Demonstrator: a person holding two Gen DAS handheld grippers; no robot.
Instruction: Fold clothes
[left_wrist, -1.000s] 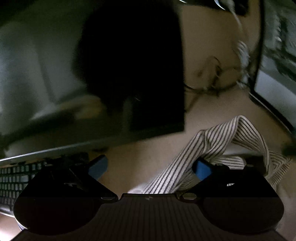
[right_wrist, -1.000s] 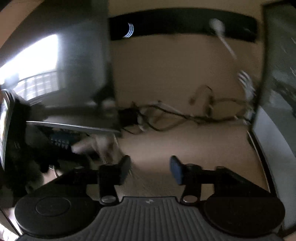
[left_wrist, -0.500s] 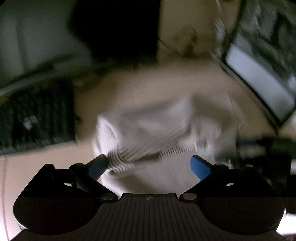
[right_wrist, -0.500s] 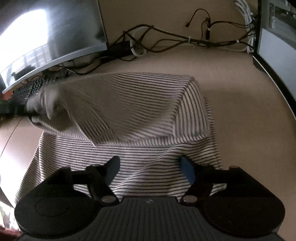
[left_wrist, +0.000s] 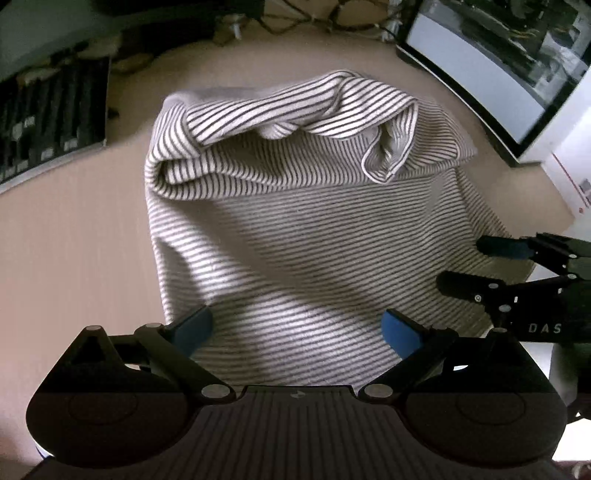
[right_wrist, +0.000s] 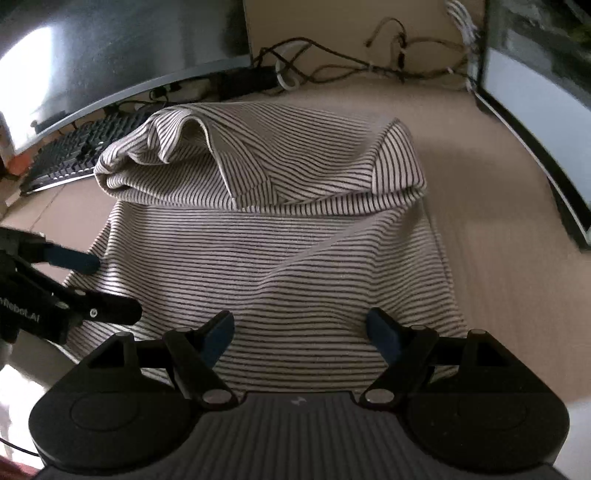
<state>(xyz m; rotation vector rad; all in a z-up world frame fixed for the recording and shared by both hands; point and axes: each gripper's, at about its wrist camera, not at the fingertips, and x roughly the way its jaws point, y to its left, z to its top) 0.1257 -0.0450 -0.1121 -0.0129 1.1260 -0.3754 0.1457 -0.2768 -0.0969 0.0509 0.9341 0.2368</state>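
Left wrist view: striped garment (left_wrist: 295, 236) on desk (left_wrist: 74, 236), top folded over; left tool (left_wrist: 297, 328), right tool (right_wrist: 299, 332) both wide, empty

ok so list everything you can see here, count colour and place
striped knit garment: one, cream with thin dark stripes, flat on the desk, far end folded back over itself
wooden desk: one, beige, under everything
keyboard: one, black, far left
monitors: two, dark-framed, far left and right
cables: a tangle, dark and white, back edge
left gripper: one, black with blue pads, open above the near hem
right gripper: one, same, open above the near hem
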